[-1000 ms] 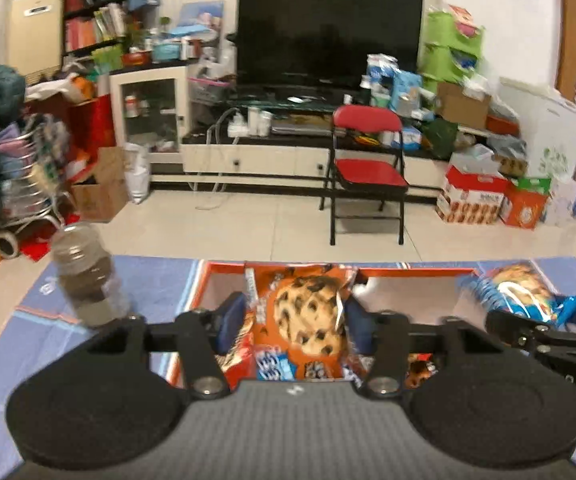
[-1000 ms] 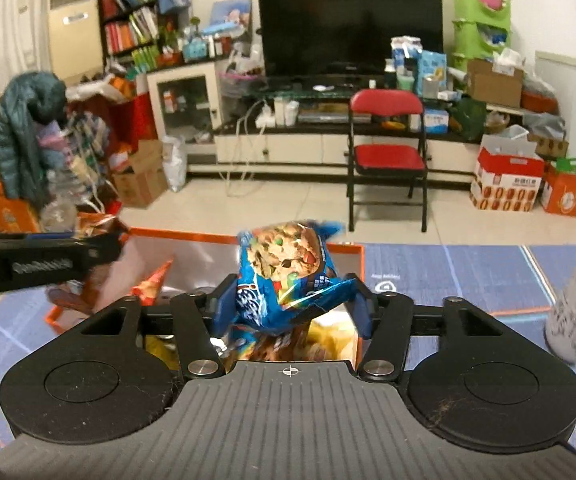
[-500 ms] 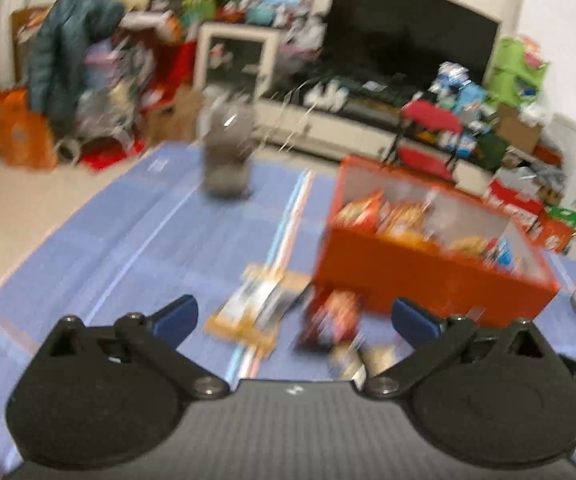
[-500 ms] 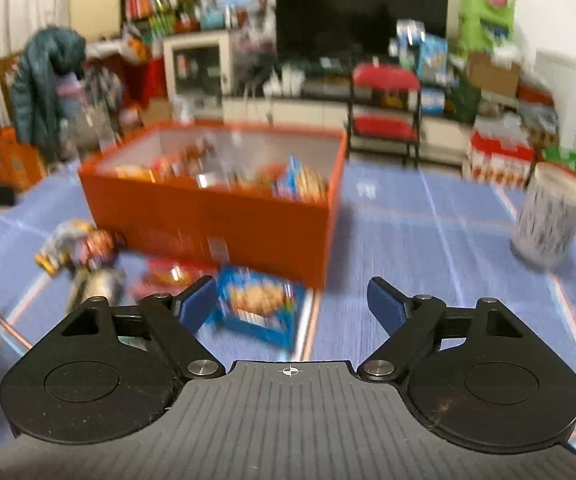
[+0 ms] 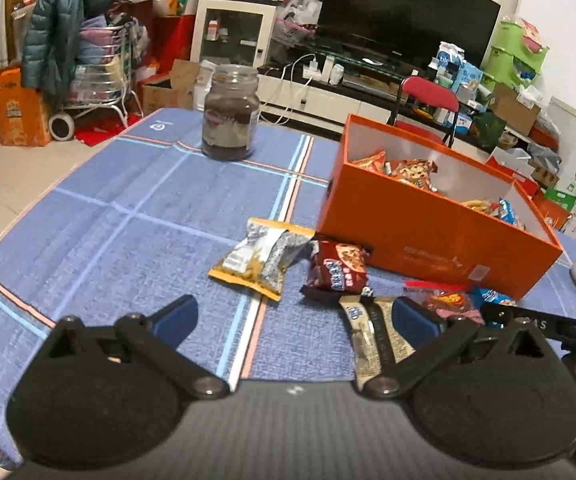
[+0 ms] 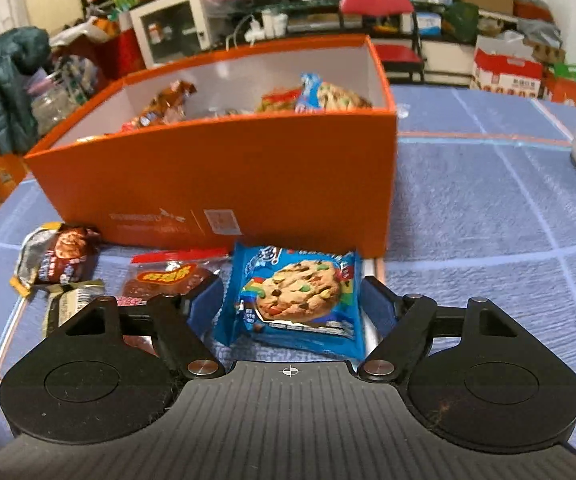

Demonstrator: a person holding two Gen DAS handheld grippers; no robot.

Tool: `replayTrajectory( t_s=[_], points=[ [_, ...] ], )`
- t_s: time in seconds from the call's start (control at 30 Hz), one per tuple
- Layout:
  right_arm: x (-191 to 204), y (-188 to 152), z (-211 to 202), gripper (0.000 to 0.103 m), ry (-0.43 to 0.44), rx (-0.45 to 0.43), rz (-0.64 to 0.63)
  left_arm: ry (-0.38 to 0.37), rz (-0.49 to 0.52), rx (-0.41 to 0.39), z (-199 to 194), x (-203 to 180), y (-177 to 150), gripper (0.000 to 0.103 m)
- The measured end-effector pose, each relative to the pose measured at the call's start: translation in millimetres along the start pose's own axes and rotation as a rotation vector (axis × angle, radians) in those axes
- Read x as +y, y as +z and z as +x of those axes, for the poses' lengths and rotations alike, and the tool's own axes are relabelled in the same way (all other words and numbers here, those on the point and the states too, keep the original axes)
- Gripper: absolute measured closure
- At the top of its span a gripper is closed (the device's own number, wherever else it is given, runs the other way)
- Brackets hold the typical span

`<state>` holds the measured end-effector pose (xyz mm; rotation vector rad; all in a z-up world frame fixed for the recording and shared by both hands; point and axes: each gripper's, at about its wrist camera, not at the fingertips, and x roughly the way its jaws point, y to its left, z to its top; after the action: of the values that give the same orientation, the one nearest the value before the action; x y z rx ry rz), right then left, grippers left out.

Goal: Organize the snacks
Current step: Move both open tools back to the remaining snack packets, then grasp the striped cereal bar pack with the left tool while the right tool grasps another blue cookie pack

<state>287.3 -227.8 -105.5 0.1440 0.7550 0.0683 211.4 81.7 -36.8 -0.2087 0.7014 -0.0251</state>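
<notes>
Step in hand: we collect the loose packets beside the orange box (image 6: 216, 176).
Right claw (image 6: 293, 304) brackets the blue cookie packet (image 6: 294, 300), jaws just narrowing, unpinched; left claw (image 5: 292, 320) spread, empty. Next: pinch, lift into box.

Bright, even indoor light on both views, soft shadows only, fisheye bending hard at the edges, corners going dark, far room slightly soft, and a sheen on the blue cookie packet (image 6: 294, 300).
</notes>
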Motion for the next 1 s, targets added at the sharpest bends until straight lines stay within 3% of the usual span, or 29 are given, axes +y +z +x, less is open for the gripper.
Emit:
replayTrajectory(
  t_s=[0.1,0.17,0.27,0.57,0.77,1.0],
  points=[
    [8.0,-1.0,8.5,0.031,-0.013,0.008,-0.047,-0.008,-0.015,0.029,7.1,2.7,-4.0,0.000],
    [15.6,-2.6,10.0,0.045,-0.076,0.011,-0.115,-0.019,-0.012,0.049,12.9,-1.6,-6.9,0.000],
    [10.8,-5.4,3.7,0.050,-0.078,0.021,-0.128,-0.021,0.005,0.057,20.7,-13.8,-11.3,0.000],
    [-25.8,-25.3,-23.7,0.048,-0.081,0.020,-0.126,0.031,0.087,0.041,52.3,-67.8,-25.6,0.001],
    [-28.5,-29.8,-27.1,0.048,-0.064,0.004,-0.150,0.045,0.094,0.073,74.6,-76.4,-30.0,0.001],
    [-30.1,-30.2,-27.9,0.048,-0.051,-0.001,-0.161,0.077,0.115,0.104,87.9,-76.4,-29.1,0.016]
  ],
)
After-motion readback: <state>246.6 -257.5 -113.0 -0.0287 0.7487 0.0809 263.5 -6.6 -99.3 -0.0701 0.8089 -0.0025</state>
